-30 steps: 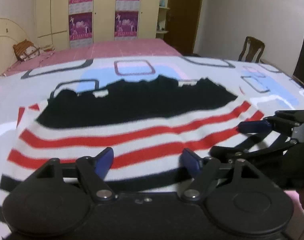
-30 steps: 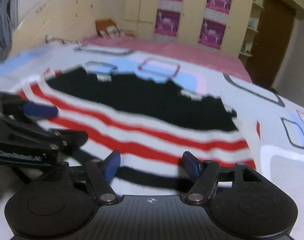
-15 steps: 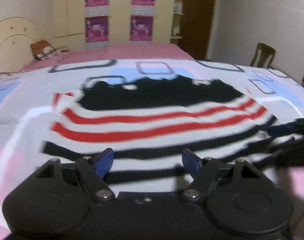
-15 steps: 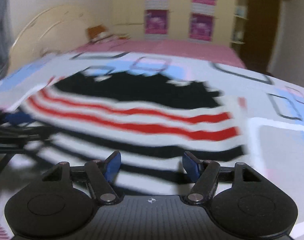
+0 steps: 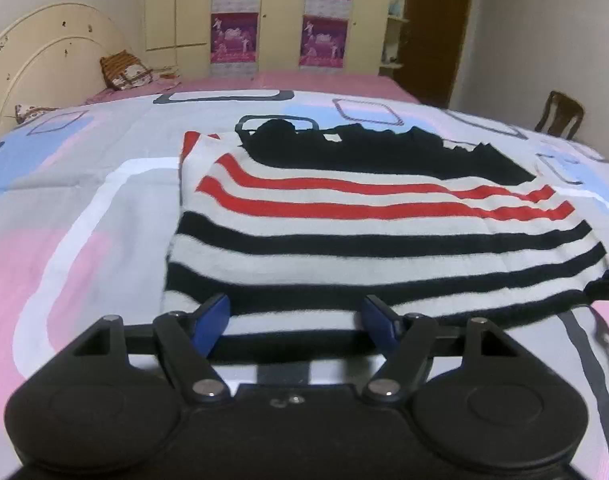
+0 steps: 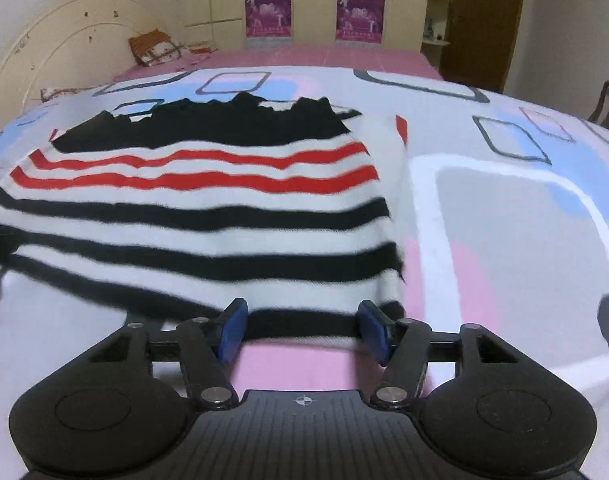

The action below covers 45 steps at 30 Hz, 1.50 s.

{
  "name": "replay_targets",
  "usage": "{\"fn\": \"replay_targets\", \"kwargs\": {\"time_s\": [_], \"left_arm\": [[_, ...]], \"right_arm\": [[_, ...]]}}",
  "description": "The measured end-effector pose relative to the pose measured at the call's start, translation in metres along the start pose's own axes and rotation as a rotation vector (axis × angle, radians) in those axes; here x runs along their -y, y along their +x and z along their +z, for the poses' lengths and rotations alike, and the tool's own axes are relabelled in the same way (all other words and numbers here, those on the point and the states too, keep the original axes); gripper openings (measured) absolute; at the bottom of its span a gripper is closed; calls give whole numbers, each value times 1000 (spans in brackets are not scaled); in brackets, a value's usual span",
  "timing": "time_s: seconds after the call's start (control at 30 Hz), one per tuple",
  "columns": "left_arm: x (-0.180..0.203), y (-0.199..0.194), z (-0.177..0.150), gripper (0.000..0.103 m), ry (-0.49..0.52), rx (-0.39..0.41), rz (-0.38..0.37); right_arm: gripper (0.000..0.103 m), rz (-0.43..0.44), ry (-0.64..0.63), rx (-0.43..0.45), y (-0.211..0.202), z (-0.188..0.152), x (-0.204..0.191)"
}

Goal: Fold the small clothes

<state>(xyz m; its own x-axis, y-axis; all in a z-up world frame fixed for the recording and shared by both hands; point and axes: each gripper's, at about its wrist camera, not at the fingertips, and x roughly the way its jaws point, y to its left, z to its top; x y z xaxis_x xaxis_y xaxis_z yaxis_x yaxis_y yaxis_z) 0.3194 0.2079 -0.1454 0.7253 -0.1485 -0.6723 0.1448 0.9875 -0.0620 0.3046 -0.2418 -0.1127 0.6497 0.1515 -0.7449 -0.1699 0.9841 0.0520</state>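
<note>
Folding is only begun: your striped sweater [image 5: 364, 240] lies flat mid-bed; left gripper [image 5: 294, 320] open, right gripper [image 6: 302, 330] closing at the hem, nothing pinched.

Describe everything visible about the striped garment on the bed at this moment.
The striped garment looks like a soft knit: a black top section, then red stripes, then black stripes on off-white. It lies spread flat on the patterned bedspread, hem nearest both cameras. The left gripper and right gripper sit at the hem's two corners, jaws apart; the right gripper's jaws are closing. Neither grips it yet.
</note>
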Motion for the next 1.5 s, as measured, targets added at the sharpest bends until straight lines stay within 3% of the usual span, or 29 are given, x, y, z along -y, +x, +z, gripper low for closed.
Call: {"fn": "replay_targets", "kwargs": {"time_s": [0.07, 0.13, 0.2, 0.23, 0.27, 0.43, 0.5, 0.6, 0.7, 0.8, 0.9, 0.97, 1.37, 1.47, 1.5], "left_arm": [[2, -3, 1, 72, 22, 5, 5], [0, -7, 3, 70, -1, 27, 6], [-2, -6, 2, 70, -13, 17, 7], [-3, -3, 2, 70, -12, 9, 4], [-2, -1, 2, 70, -2, -1, 7], [-3, -9, 2, 70, -9, 15, 28], [-2, -6, 0, 70, 3, -1, 38], [-1, -2, 0, 70, 16, -16, 49], [1, -11, 6, 64, 14, 1, 67], [-2, -16, 7, 64, 10, 13, 91], [-8, -11, 5, 64, -1, -8, 78], [-8, -8, 3, 64, 4, -20, 75], [-12, -5, 1, 64, -19, -23, 58], [-26, -17, 2, 64, -82, -13, 12], [-32, -27, 1, 70, -111, 0, 10]], "right_arm": [[60, -15, -49, -8, -2, 1, -7], [47, -11, -4, 17, -10, 8, -4], [42, -26, 25, 52, -15, 13, 2], [34, -36, 22, 25, -10, 11, 5], [33, -45, 21, -23, -2, 7, 9], [33, -51, -13, -5, -12, 9, 5], [34, -59, -3, 62, -23, 13, 4], [33, -52, -14, -31, -3, 6, 5], [33, -59, -43, -28, -8, 11, 2], [33, -78, -15, 57, -25, 16, 4], [33, -88, -12, 41, -21, 12, 6], [33, -96, -28, -19, -8, 6, 6], [33, -106, -43, -5, -2, 3, 4], [33, -74, -14, 2, -7, 4, 12], [34, -61, 14, 15, -14, 4, 16]]}}
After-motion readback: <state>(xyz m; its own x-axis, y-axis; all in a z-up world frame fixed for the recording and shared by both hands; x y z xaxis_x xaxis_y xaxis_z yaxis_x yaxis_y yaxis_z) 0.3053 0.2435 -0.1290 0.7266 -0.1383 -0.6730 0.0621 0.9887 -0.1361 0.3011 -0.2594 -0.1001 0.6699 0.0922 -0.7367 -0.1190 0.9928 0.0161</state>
